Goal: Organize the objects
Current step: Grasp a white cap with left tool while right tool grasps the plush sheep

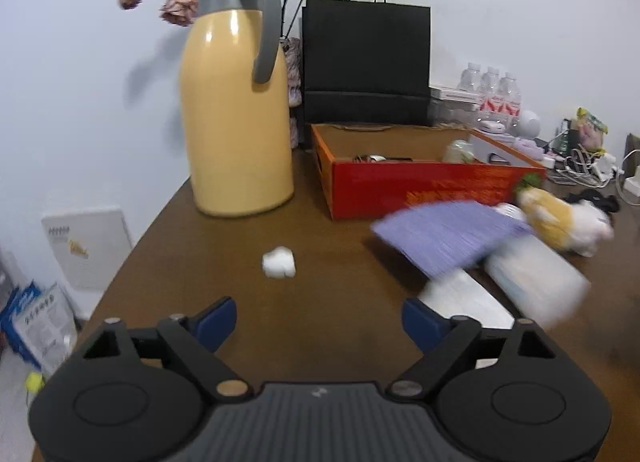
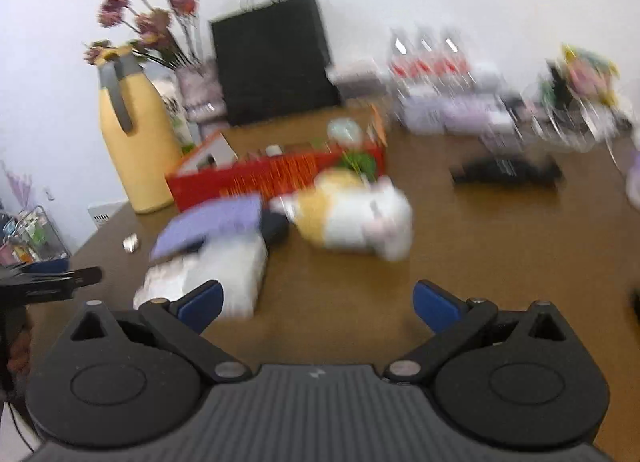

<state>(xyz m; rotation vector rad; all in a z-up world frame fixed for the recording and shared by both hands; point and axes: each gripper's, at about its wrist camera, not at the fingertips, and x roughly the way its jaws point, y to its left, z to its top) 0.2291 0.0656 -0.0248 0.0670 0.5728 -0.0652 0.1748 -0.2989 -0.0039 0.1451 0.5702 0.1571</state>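
The right gripper (image 2: 316,304) hangs open over the brown surface (image 2: 500,246); near it a plush toy (image 2: 352,214) lies before a red box (image 2: 276,176).

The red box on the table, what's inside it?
The red box is open-topped. Inside show a pale greenish round thing at the right and small dark and metallic items near the front. The near wall hides the floor of the box, and blur keeps me from naming anything.

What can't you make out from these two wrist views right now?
- Red box contents: near wall hides most, both views.
- White packs under the purple sheet: labels lost to blur, both views.
- Clutter by the water bottles: smeared, right view.
- Small white lump: too small to identify.
- Plush toy: blurred.
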